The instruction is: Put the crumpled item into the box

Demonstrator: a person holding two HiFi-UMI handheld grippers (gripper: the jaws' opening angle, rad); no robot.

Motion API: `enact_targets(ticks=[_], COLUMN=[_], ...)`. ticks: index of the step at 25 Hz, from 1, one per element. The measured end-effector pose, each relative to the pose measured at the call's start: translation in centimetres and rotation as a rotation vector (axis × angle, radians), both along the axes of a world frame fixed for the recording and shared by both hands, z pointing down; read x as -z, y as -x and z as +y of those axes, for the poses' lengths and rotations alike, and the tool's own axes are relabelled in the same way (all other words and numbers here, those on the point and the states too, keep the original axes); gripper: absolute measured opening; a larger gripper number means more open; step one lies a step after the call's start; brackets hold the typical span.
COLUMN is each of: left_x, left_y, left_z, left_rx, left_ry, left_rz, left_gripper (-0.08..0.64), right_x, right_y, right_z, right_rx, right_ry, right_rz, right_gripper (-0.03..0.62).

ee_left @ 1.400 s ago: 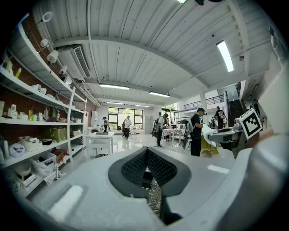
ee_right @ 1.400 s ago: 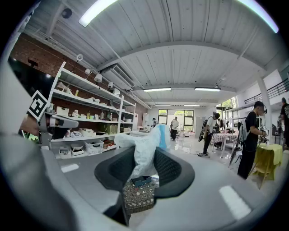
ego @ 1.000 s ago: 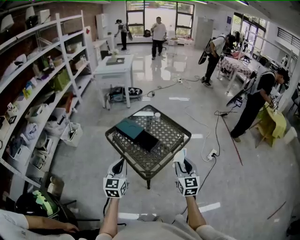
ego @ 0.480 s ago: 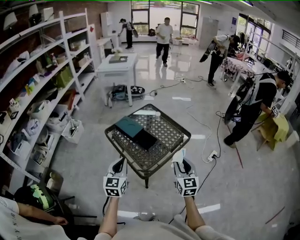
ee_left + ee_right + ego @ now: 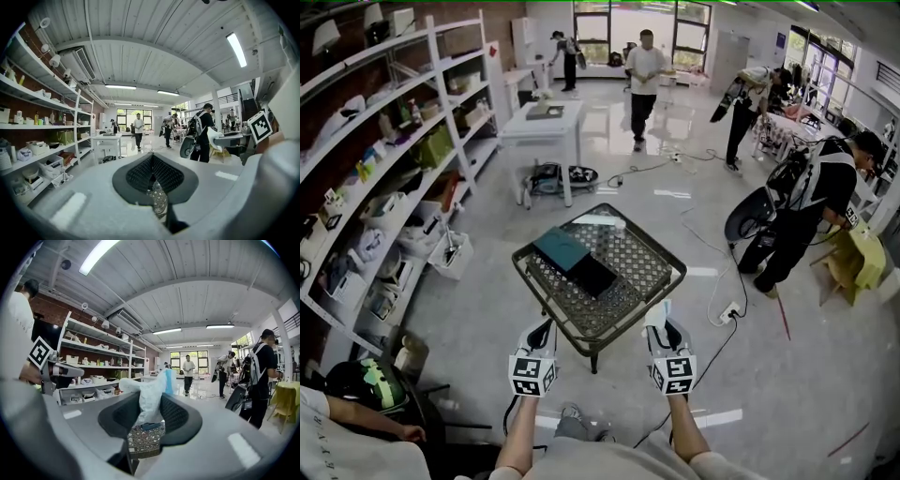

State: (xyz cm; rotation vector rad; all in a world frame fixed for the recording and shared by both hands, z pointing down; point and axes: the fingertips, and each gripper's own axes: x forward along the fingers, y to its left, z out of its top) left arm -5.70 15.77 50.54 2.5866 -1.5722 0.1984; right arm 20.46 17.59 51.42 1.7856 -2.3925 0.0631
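A low table with a woven top [image 5: 633, 267] stands in front of me. On it lie a black box [image 5: 594, 277] and, against it, a teal flat part [image 5: 561, 248]. My right gripper [image 5: 658, 319] hovers at the table's near right edge. In the right gripper view it [image 5: 151, 405] is shut on a crumpled pale blue and white item [image 5: 152, 397] that sticks up between the pads. My left gripper [image 5: 541, 330] hangs at the near left edge. Seen in the left gripper view, it [image 5: 152, 157] has its pads meeting at the tips with nothing between them.
A small white object [image 5: 602, 221] lies at the table's far edge. White shelves [image 5: 384, 169] line the left wall, and a white desk [image 5: 546, 127] stands behind. Several people stand on the floor; one in white [image 5: 644, 75] is near. Cables [image 5: 722, 281] trail to the right.
Both grippers keep their place at the table's near edge. The person in white has walked closer, and the view has shifted slightly.
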Motion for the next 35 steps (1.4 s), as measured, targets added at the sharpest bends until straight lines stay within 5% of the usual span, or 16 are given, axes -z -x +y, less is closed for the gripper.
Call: enact_targets(ticks=[12, 35], left_x=[-1.6, -0.2], left_y=[-1.1, 4.8], left_z=[-7.2, -34.0], left_rx=[-0.020, -0.138], left_ry=[0.000, -0.003], left_rz=[0.024, 0.084], left_gripper=[0.006, 0.006], right_x=[-1.0, 1.7], right_y=[0.4, 7.3], right_z=[-6.6, -30.5], right_rx=[0.019, -0.090], right_ry=[-0.002, -0.008], right_rz=[0.033, 0.089], right_gripper=[0.130, 0.130])
